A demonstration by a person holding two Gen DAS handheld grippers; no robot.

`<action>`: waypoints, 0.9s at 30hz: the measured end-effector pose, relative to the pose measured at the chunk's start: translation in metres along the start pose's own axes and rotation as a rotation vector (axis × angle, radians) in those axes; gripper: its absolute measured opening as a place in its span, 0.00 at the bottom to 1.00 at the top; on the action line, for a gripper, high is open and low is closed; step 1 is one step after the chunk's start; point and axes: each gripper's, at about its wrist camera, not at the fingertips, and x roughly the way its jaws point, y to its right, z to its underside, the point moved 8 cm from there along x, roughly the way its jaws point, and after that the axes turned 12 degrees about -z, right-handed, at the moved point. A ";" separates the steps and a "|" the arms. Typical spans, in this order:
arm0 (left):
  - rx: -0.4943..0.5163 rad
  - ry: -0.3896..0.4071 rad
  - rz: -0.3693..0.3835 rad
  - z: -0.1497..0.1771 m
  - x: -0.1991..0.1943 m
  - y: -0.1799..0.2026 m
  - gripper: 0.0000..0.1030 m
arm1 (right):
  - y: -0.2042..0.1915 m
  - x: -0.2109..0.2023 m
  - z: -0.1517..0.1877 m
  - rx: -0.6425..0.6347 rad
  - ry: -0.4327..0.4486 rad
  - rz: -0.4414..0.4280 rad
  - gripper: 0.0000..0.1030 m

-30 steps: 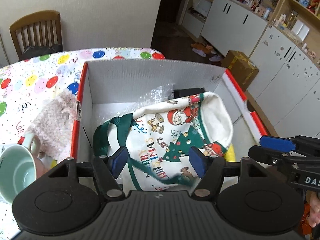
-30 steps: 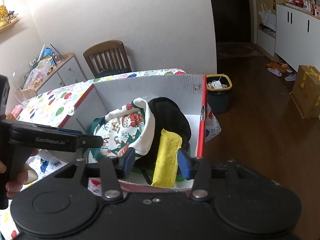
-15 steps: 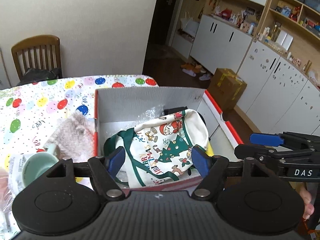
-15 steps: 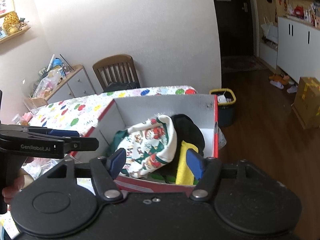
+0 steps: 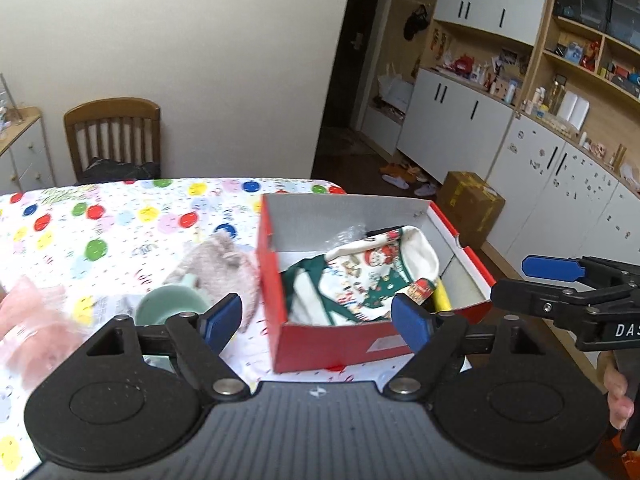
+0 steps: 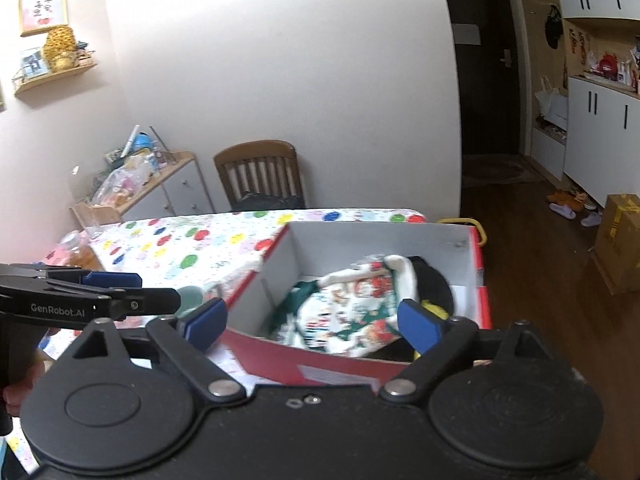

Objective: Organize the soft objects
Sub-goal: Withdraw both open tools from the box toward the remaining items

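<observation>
Both grippers hang above the near edge of the red cardboard box (image 5: 332, 344), the left gripper (image 5: 318, 318) and right gripper (image 6: 312, 322) each spread wide and holding nothing. Inside the box lies the white Christmas-print cloth bag with green straps (image 5: 368, 280), beside a yellow sponge-like cloth (image 5: 442, 300) and a black soft item (image 6: 432, 284). On the balloon-patterned desk (image 5: 120, 224), left of the box, rest a fuzzy beige knit piece (image 5: 216, 268), touching a pale green ceramic mug (image 5: 168, 308).

Domestic living and dining room: balloon-print tablecloth (image 5: 120, 216), wooden dining chair (image 5: 114, 136), white cabinets (image 5: 456, 120), cluttered open shelves (image 5: 592, 64), slippers (image 6: 568, 210) on wood floor by the dark entrance door (image 6: 486, 80)
</observation>
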 end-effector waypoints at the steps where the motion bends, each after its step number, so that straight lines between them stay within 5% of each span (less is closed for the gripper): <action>1: -0.006 0.003 -0.001 0.002 -0.004 -0.006 0.79 | -0.006 0.000 0.001 -0.001 0.001 -0.008 0.93; 10: -0.040 0.026 -0.065 0.020 -0.032 -0.067 0.85 | -0.062 0.014 0.005 -0.003 -0.002 -0.063 0.97; 16: -0.040 0.035 -0.073 0.034 -0.044 -0.103 0.98 | -0.096 0.030 0.010 0.001 -0.016 -0.087 0.99; 27: -0.015 0.074 -0.136 0.065 -0.040 -0.170 1.00 | -0.153 0.073 0.013 -0.010 -0.061 -0.095 0.99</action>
